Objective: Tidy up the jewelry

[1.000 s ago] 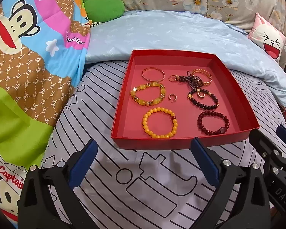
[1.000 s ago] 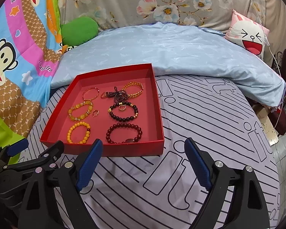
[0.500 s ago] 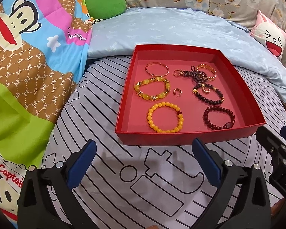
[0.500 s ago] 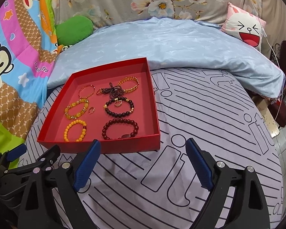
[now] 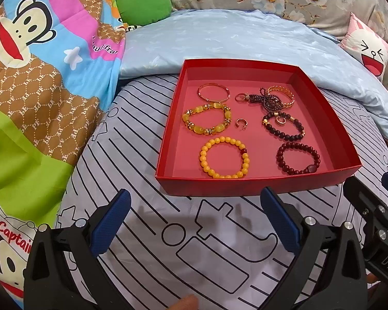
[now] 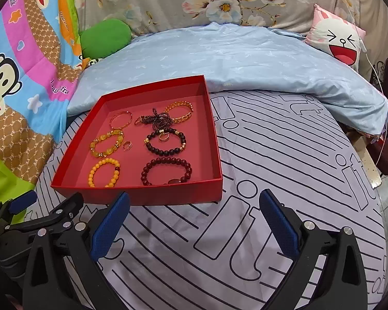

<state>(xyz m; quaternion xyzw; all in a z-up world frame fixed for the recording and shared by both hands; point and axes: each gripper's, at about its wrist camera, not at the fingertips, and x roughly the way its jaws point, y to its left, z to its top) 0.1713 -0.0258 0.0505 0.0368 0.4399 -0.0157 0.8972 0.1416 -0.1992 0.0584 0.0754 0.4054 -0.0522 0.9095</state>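
A red tray (image 5: 253,184) (image 6: 152,196) lies on the striped sheet and holds several pieces of jewelry. Among them are a yellow bead bracelet (image 5: 223,157) (image 6: 104,172), a dark red bead bracelet (image 5: 297,158) (image 6: 166,170), an amber bracelet (image 5: 207,118), a gold bangle (image 5: 213,92), a black bead bracelet (image 5: 283,126) and a small ring (image 5: 241,123). My left gripper (image 5: 194,219) is open and empty, just short of the tray's near wall. My right gripper (image 6: 194,219) is open and empty, near the tray's front right corner.
A pale blue quilt (image 5: 232,38) lies behind the tray. A cartoon monkey blanket (image 5: 38,77) is on the left, with a green cushion (image 5: 144,5) at the back. A pink cartoon pillow (image 6: 338,41) sits at the back right. The bed edge (image 6: 370,170) drops off on the right.
Both grippers have pulled back a little and shifted, so the tray sits slightly further away and more to the right in the left view. The jewelry has not moved. Both grippers stay open.
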